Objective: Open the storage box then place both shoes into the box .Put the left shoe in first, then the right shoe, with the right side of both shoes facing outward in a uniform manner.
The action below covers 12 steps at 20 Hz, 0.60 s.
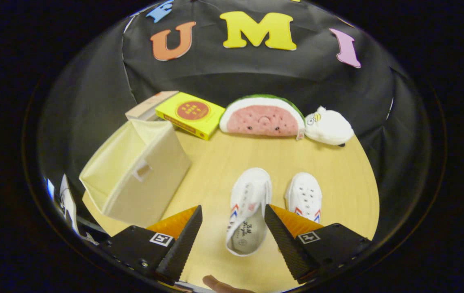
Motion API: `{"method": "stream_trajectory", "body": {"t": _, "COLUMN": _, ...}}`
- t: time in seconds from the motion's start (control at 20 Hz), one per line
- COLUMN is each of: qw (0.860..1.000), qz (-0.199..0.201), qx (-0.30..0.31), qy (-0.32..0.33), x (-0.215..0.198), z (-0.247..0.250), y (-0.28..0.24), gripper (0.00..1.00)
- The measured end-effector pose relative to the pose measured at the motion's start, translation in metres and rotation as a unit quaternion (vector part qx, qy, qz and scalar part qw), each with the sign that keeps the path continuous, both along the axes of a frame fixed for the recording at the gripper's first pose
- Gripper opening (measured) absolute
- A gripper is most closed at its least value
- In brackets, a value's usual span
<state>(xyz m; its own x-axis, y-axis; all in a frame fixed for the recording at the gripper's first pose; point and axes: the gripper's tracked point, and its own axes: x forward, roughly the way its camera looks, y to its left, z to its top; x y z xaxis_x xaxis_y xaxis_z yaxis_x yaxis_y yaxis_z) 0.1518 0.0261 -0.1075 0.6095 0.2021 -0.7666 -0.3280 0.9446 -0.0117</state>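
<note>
Wood-grain counter (215, 162) is backed by black cloth wall (256, 77), while the claw (232, 232) is held wide around one white shoe (248, 207).

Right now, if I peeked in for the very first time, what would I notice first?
Probably the pair of white canvas shoes on the wooden table: the left shoe lies between the open gripper fingers, the right shoe just beside it. Beyond them, a plush watermelon slice with a little face sits by the black wall, and an open cream fabric storage box stands nearby.
</note>
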Motion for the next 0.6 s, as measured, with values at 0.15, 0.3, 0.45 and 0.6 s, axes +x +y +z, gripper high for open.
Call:
{"method": "stream_trajectory", "body": {"t": 0.15, "qw": 0.998, "qz": -0.01, "qx": -0.05, "qy": 0.044, "x": -0.001, "z": -0.04, "y": -0.031, "gripper": 0.95}}
{"method": "stream_trajectory", "body": {"t": 0.3, "qw": 0.996, "qz": -0.031, "qx": -0.058, "qy": 0.067, "x": 0.009, "z": -0.06, "y": -0.041, "gripper": 0.91}}
{"method": "stream_trajectory", "body": {"t": 0.45, "qw": 0.99, "qz": -0.064, "qx": -0.097, "qy": 0.083, "x": 0.025, "z": -0.076, "y": -0.054, "gripper": 0.9}}
{"method": "stream_trajectory", "body": {"t": 0.6, "qw": 0.986, "qz": -0.058, "qx": -0.102, "qy": 0.122, "x": 0.033, "z": -0.093, "y": -0.043, "gripper": 0.66}}
